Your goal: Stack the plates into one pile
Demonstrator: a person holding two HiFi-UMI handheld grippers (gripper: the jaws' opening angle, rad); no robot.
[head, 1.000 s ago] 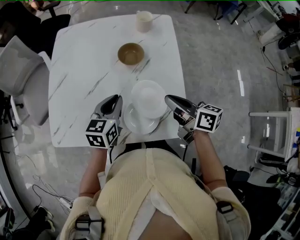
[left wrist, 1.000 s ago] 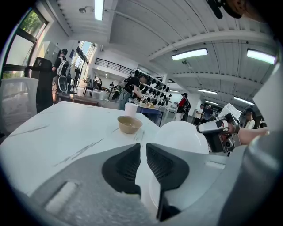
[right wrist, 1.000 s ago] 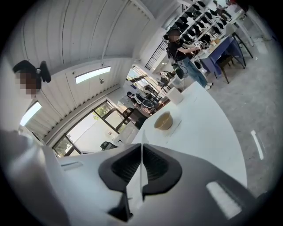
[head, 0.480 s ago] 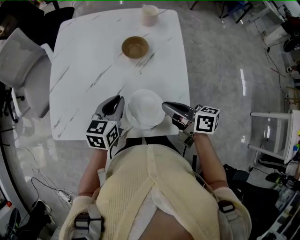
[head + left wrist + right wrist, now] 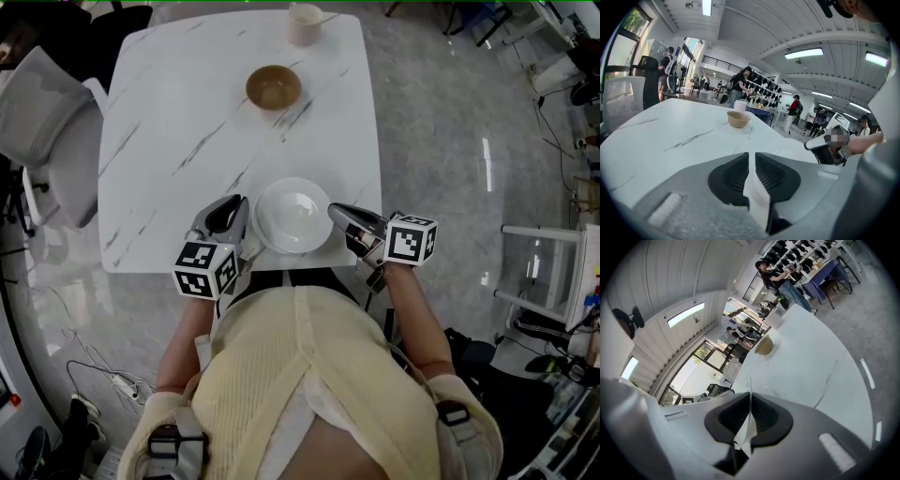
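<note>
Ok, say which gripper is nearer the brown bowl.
Left. The left gripper holds the plates by the left rim, nearly below the brown bowl; the right gripper, on the right rim, is farther.

Plate (image 5: 292, 214) edges hidden inside left tool (image 5: 236, 217), right tool (image 5: 339, 214) (stack count unclear).

Grey glossy floor (image 5: 441, 141). Grey chair (image 5: 47, 122) left of white marble table (image 5: 178, 131). White ceiling (image 5: 740, 28), long strip lights (image 5: 804, 53), large windows (image 5: 689, 376).
</note>
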